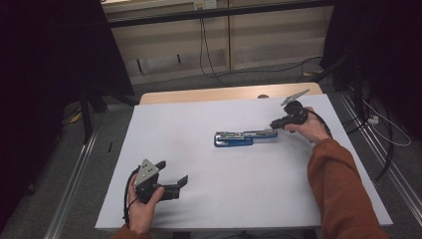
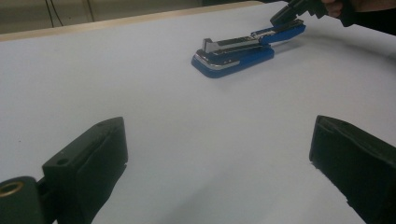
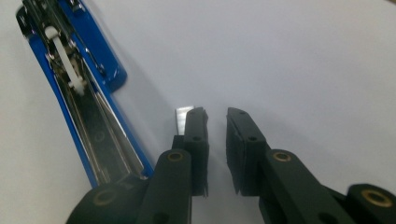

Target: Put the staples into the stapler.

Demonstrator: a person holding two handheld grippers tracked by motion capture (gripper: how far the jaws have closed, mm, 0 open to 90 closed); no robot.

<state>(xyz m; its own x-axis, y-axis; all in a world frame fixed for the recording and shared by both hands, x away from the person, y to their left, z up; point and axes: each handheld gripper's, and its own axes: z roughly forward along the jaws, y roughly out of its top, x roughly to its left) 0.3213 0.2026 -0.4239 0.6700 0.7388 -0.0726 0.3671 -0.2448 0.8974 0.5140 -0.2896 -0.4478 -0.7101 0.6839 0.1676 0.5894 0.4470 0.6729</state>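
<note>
The left gripper rests near the front of the white table, its jaws wide apart and empty. In the middle lies one blue stapler, opened flat. The right gripper sits at its end, jaws almost together, holding nothing. One small silver piece, maybe staples, lies beside them. It looks like loading time: next, pinch it gently.

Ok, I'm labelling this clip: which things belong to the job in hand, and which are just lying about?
In the job: blue stapler, lying opened out; right gripper at its end; small silvery strip beside its jaws.
Lying about: left gripper, resting apart, jaws wide; cables behind the table.
</note>
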